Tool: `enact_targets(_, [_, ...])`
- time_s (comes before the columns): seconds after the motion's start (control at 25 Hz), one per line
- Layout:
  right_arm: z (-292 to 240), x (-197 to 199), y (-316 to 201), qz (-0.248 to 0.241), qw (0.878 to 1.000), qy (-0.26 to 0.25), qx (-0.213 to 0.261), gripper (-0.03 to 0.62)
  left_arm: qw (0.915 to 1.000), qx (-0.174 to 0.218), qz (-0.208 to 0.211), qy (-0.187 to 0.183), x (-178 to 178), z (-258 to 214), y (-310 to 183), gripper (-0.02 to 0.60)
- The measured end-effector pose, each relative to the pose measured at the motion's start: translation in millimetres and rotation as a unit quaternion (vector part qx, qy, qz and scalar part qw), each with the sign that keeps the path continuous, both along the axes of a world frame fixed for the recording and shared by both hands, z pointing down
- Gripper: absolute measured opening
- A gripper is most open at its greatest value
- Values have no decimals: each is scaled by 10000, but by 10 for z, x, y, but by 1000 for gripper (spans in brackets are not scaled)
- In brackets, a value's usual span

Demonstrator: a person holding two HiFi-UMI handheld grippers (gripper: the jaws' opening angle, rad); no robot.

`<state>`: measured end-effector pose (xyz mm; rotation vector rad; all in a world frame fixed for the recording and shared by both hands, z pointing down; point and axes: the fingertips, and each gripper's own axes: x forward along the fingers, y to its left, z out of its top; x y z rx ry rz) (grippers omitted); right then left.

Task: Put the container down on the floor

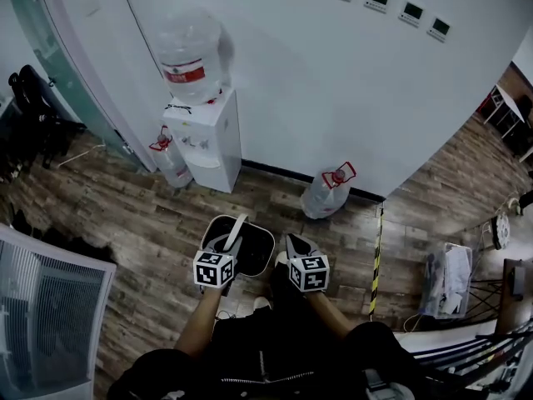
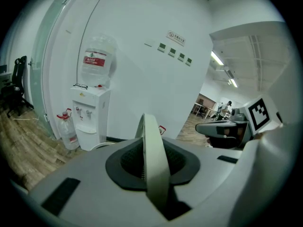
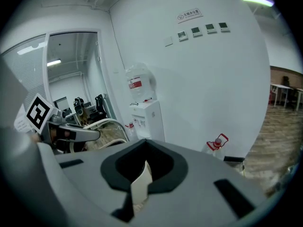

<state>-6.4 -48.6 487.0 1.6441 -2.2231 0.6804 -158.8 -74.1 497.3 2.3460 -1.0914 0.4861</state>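
- Apparently held clear of the floor [image 1: 141,223], just ahead of the legs: the container [image 1: 269,244], hanging from its handle [image 2: 154,155].
- Left gripper [image 2: 154,188] nearer, above the near rim; fingers clamped on the handle, which runs up and away along them.
- Right gripper [image 3: 138,193] just beside the container's right side, level with the left; fingers pinched narrow on a pale strip [image 3: 141,176] of unclear origin.
- Probably calls for a straight lowering, weight on the left.
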Motion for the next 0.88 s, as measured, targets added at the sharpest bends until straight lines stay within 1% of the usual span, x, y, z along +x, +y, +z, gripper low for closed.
enact_targets(0.36, [59, -5, -495, -142, 9998, -146, -16, 11, 9999, -15, -52, -102, 87, 26, -387, 67])
enact_targets(0.64, [50, 155, -1006, -275, 9994, -220, 11, 11, 9997, -52, -158, -171, 245, 29, -813, 67])
enact_targets(0.88, [-25, 347, -1474, -449, 9986, -289, 63, 11, 9992, -54, -295, -246, 449, -11, -1224, 67])
